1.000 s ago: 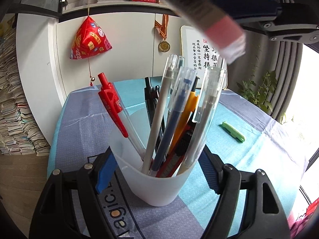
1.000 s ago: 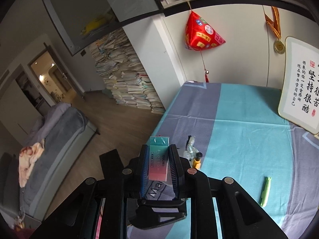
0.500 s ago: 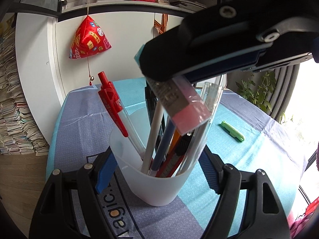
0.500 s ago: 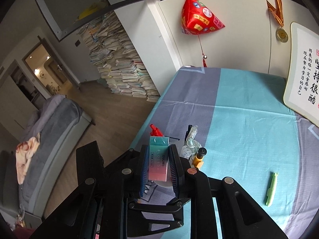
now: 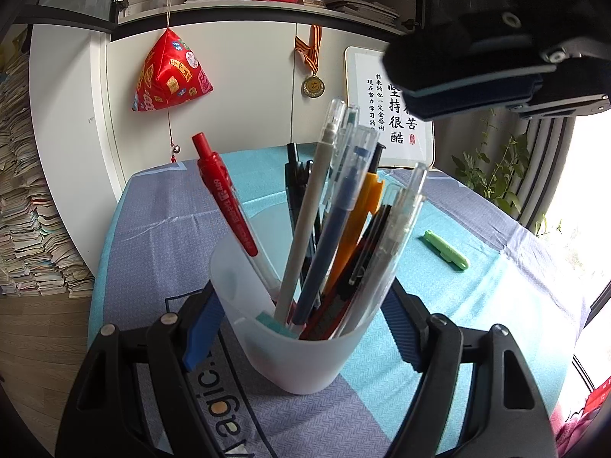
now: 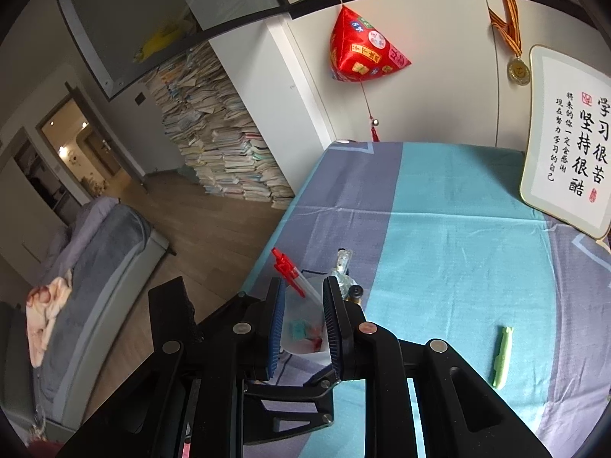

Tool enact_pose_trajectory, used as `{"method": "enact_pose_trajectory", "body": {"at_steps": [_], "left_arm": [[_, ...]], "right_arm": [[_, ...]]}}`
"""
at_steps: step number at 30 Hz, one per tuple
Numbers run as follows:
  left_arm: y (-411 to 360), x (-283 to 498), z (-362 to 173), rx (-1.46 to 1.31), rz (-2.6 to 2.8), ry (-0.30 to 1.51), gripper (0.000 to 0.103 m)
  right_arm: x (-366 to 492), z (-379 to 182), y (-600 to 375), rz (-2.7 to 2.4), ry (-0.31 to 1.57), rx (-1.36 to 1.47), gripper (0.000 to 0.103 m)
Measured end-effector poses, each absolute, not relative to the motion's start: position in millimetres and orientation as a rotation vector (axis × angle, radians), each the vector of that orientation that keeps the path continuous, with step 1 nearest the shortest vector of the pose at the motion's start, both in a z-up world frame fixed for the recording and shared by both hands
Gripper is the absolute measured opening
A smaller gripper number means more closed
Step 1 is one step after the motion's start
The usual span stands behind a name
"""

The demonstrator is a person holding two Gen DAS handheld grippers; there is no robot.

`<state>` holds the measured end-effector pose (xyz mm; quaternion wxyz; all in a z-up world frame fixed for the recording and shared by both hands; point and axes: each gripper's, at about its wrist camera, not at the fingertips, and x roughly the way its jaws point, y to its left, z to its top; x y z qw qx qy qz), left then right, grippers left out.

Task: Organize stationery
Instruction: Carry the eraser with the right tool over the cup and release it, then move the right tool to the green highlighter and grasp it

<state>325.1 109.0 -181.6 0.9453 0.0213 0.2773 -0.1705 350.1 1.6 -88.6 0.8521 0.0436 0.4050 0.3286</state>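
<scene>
A translucent white cup (image 5: 301, 355) stands on the blue and purple tablecloth, holding a red pen (image 5: 225, 202) and several other pens. My left gripper (image 5: 301, 290) is shut on the cup, one pad on each side. The teal and pink eraser (image 5: 273, 322) lies inside the cup at the bottom left. My right gripper (image 6: 303, 282) hovers above the cup (image 6: 301, 309) with its jaws a little apart and nothing between them. Through that gap the eraser (image 6: 303, 334) shows down in the cup. In the left wrist view the right gripper (image 5: 416, 87) hangs at the upper right.
A green clip-like pen (image 5: 445, 250) lies on the cloth to the right of the cup, and shows in the right wrist view too (image 6: 502, 357). A calligraphy board (image 6: 569, 141) leans at the back right. The table's left edge (image 6: 282, 225) drops to the floor beside stacked books.
The eraser has left the right gripper's jaws and now lies in the cup. In the left wrist view the right gripper moved from over the pens to the upper right. The left gripper kept still.
</scene>
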Motion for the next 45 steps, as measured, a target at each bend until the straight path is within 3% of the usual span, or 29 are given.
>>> {"method": "enact_pose_trajectory", "body": {"at_steps": [5, 17, 44, 45], "left_arm": [[108.9, 325.4, -181.3, 0.047, -0.345, 0.565, 0.076], [108.5, 325.5, -182.0, 0.055, -0.338, 0.567, 0.076], [108.0, 324.9, -181.7, 0.057, -0.338, 0.566, 0.076], [108.0, 324.9, -181.7, 0.057, -0.338, 0.566, 0.076]], "right_arm": [[351.6, -103.1, -33.1, 0.559, 0.87, 0.045, 0.022], [388.1, -185.7, -116.8, 0.23, 1.107, 0.05, 0.025], [435.6, -215.5, -82.4, 0.212, 1.151, -0.067, 0.025], [435.6, -215.8, -81.4, 0.212, 1.147, -0.076, 0.021]]}}
